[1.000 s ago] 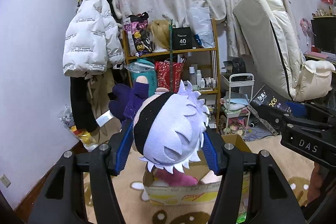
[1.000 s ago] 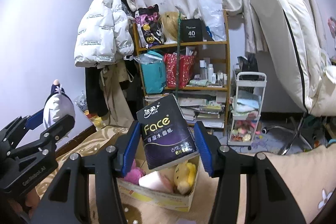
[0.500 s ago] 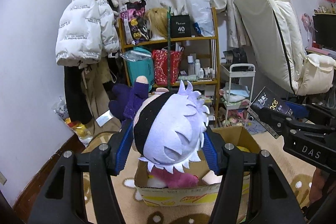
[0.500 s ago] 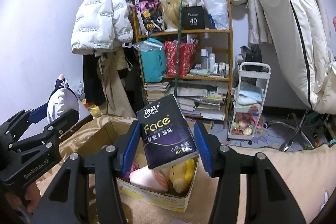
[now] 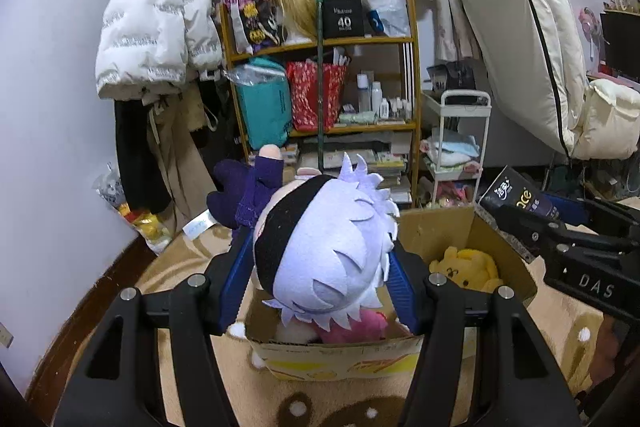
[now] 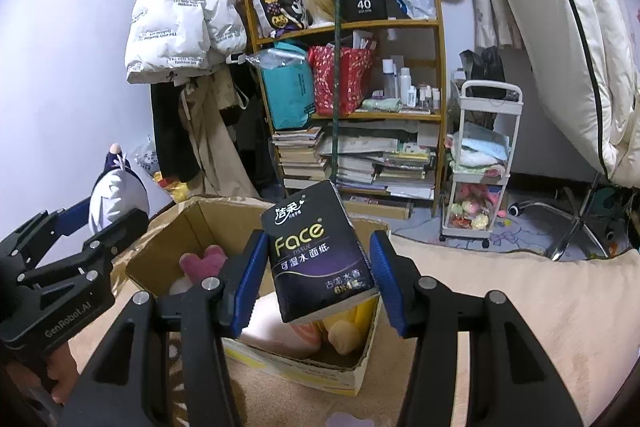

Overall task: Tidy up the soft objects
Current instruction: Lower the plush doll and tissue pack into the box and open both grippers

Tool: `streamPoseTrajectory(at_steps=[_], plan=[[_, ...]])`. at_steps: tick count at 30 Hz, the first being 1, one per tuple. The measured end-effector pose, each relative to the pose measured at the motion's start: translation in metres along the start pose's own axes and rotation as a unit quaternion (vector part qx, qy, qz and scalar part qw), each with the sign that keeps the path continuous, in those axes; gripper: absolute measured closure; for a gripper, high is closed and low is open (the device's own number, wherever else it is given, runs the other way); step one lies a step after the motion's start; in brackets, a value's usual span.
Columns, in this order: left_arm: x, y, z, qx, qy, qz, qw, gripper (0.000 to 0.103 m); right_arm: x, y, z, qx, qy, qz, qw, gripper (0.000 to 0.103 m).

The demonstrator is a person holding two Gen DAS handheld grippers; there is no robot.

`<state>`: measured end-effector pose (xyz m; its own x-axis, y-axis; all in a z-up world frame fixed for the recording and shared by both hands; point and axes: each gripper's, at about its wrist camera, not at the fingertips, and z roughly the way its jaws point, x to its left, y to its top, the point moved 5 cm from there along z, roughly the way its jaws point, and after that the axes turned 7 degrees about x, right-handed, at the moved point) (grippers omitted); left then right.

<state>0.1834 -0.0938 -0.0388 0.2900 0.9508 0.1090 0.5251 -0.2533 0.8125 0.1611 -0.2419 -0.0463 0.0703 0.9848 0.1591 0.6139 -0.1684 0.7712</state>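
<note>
Left gripper [image 5: 320,279]: blue-padded fingers [image 5: 236,281] clamped on either side of the head of a plush doll with spiky pale-lilac felt hair, a black headband and a dark purple body [image 5: 324,247]. Doll is held in the air above the near left part of an open brown cardboard box [image 5: 436,227], head toward the camera, purple body pointing away.

Right gripper [image 6: 320,275]: blue pads pressed against both sides of a black-and-purple soft pack of "Face" tissues [image 6: 320,255]. Pack is tilted, top leaning left, suspended over the box opening.

Box stands on a beige patterned carpet [image 6: 500,291]. Inside: a yellow bear plush [image 5: 468,267] at the far right, a pink plush [image 5: 360,325] at the near side, partly hidden under the doll's head.

Background: wooden shelf unit [image 6: 440,75] crowded with books, bottles and bags; white puffer jacket [image 5: 156,31] hanging on the wall to its left; small white trolley [image 6: 480,167] to its right.
</note>
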Motion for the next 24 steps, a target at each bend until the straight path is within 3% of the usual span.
streamPoseTrajectory(at_steps=[7, 13, 18, 24], plan=[[-0.005, -0.017, 0.023, 0.037, -0.001, 0.007, 0.9993, 0.043, -0.003, -0.009, 0.016, 0.024, 0.011, 0.009, 1.0, 0.048], [-0.01, -0.023, 0.028, 0.047, -0.006, 0.019, 0.9987, 0.041, 0.001, -0.017, 0.026, 0.044, 0.015, 0.002, 0.999, 0.047], [-0.012, -0.026, 0.032, 0.054, -0.002, 0.025, 0.9982, 0.04, 0.0, -0.024, 0.03, 0.052, -0.007, -0.006, 0.999, 0.047], [-0.011, -0.029, 0.033, 0.061, -0.004, 0.025, 0.9978, 0.035, 0.0, -0.026, 0.028, 0.058, 0.009, 0.004, 0.998, 0.047]])
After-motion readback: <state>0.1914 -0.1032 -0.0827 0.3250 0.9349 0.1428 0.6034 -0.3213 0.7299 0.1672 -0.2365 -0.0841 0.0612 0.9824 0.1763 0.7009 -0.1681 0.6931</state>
